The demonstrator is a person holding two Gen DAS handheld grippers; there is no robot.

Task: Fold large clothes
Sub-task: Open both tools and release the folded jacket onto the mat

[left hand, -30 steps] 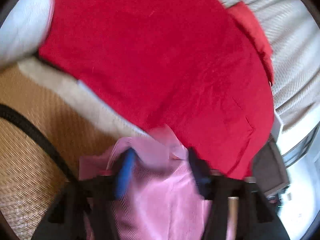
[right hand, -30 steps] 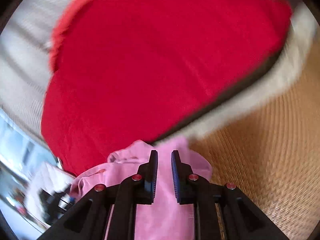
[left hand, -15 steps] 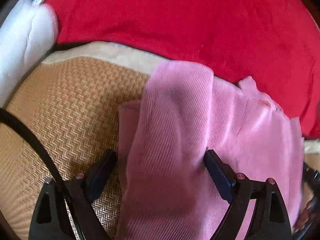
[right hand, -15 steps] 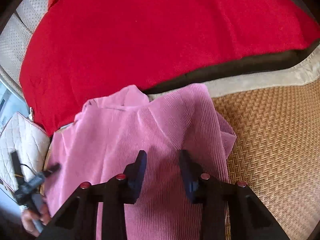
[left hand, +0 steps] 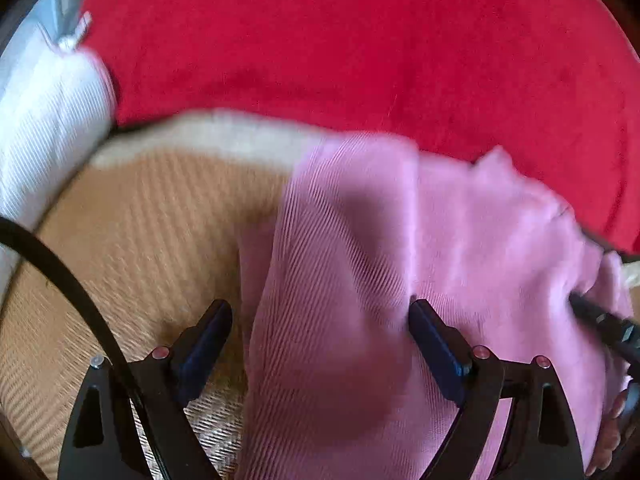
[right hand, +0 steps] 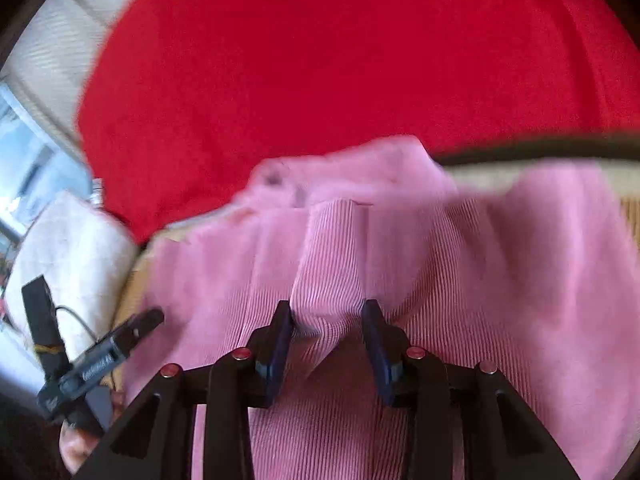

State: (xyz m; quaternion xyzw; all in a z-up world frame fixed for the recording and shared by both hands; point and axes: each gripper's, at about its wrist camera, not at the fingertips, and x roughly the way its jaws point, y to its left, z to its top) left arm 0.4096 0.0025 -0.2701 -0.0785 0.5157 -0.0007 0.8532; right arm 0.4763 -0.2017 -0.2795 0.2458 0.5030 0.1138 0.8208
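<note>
The left gripper (left hand: 320, 322) hangs over the pink ribbed garment (left hand: 400, 280), jaws spread wide, a fold of it lying loose between them. The cloth sits on a woven tan mat (left hand: 140, 232), its far edge overlapping a red fabric (left hand: 340, 40). At the right edge, the right gripper (left hand: 600, 320) pokes in.

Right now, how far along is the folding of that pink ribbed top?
Done: the pink ribbed top lies doubled over on the woven mat, beside the red cloth. In hand: left tongs stand wide over a fold, not pinching; right tongs straddle a raised ridge of fabric. Left: flattening that ridge and any final fold.
</note>
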